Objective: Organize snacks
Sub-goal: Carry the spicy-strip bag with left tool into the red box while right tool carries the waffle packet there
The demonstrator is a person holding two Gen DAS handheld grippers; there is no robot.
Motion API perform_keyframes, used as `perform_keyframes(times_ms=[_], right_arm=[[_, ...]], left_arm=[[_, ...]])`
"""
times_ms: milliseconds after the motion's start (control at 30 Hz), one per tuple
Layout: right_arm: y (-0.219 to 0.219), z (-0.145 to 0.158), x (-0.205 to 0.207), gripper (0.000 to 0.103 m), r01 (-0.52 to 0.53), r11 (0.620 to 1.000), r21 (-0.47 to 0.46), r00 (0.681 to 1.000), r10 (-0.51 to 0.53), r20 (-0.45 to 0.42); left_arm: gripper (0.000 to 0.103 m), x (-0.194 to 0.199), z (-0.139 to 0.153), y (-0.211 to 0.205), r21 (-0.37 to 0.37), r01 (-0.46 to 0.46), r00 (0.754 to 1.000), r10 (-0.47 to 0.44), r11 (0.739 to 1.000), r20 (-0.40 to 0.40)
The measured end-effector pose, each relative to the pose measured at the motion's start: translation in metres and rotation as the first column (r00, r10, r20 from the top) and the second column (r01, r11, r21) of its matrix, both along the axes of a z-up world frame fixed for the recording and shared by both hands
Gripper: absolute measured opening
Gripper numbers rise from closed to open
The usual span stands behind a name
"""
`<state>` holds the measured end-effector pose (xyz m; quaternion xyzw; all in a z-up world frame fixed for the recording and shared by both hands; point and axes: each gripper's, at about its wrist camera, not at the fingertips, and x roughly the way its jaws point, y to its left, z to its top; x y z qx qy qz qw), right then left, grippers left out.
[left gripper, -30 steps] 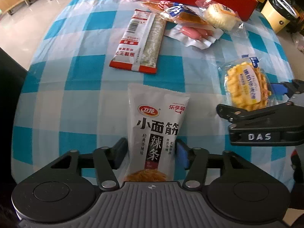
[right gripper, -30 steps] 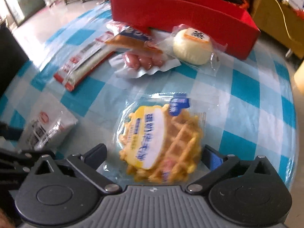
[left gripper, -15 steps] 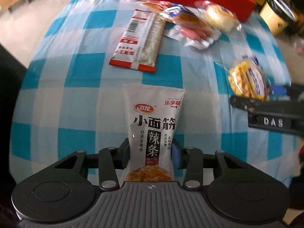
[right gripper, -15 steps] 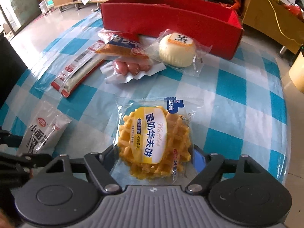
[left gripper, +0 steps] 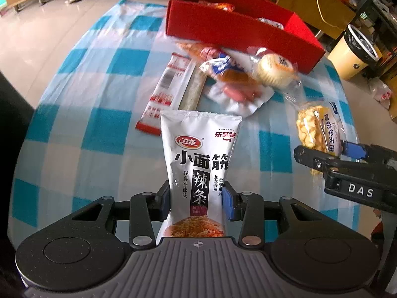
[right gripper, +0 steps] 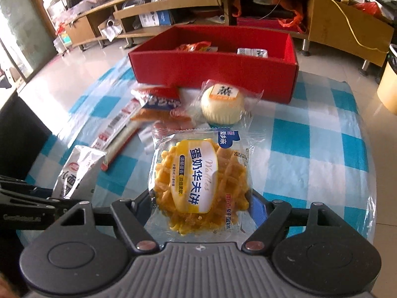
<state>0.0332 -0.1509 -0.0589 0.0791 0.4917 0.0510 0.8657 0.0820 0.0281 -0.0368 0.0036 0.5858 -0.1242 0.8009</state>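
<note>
Up off the checked tablecloth (left gripper: 104, 134), the white spicy-strip pouch (left gripper: 198, 164) stands upright between the blue pads of the left gripper (left gripper: 197, 198), which pinch its lower half from both sides. Just to its right, the wrapped egg waffle (right gripper: 201, 181) is clamped across its width by the right gripper (right gripper: 201, 206), whose pads press into the clear wrapper. In the left wrist view that waffle pack shows edge-on beside the right gripper's black finger.

Beyond both, a loose cluster lies on the cloth: a long red-and-white stick pack (left gripper: 171, 92), a sausage pack (left gripper: 238, 94) under a blue-and-orange packet (right gripper: 158, 104), and a round wrapped steamed bun (right gripper: 222, 105).

Behind them sits the open red box (right gripper: 215, 69), with a few wrapped snacks inside.
</note>
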Motion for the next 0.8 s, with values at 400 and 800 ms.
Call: perform_keyframes(times_ms=[400,800], right_arm=[[-0.016,0.022,0.006,0.073,0.036,0.999,0.041,0.997,-0.039,0.073],[-0.039,0.038,0.033,0.073,0.081,0.995,0.063,0.988,-0.088,0.127]], left_arm=[[0.049,0.030,0.024,-0.020,0.024,0.002,0.994,-0.005,1.000,0.113],[0.050,0.069,0.039,-0.046,0.035,0.017,0.983,-0.023,0.999,0.182]])
